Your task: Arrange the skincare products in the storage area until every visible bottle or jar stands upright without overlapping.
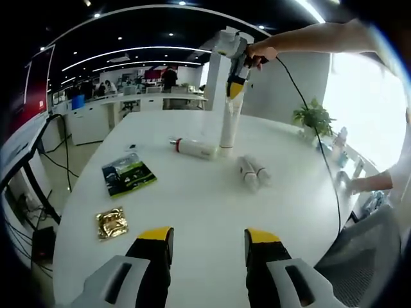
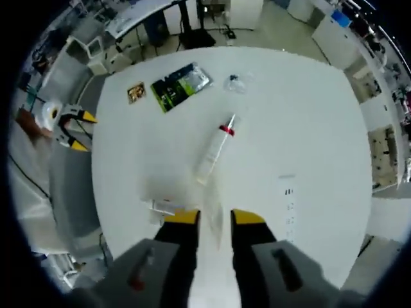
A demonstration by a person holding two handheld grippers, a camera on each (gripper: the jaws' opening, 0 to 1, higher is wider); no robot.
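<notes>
A tall white bottle (image 1: 228,125) stands upright on the white table (image 1: 192,212). A person's hand holds my right gripper (image 1: 236,86) above it, shut on its top. In the right gripper view the same bottle (image 2: 215,224) runs down between the jaws of that gripper (image 2: 215,218). A white tube with a red band (image 1: 192,147) (image 2: 215,146) lies on its side just left of the bottle. Two small white bottles (image 1: 252,172) lie side by side to its right. My left gripper (image 1: 209,239) (image 2: 80,131) hovers open at the table's near edge, holding nothing.
A green packet (image 1: 128,174) (image 2: 180,86) and a gold sachet (image 1: 111,222) (image 2: 135,92) lie flat on the table's left side. A small clear item (image 2: 236,81) rests beyond the tube. A potted plant (image 1: 313,117) stands at the far right edge, a chair (image 1: 366,256) beside the table.
</notes>
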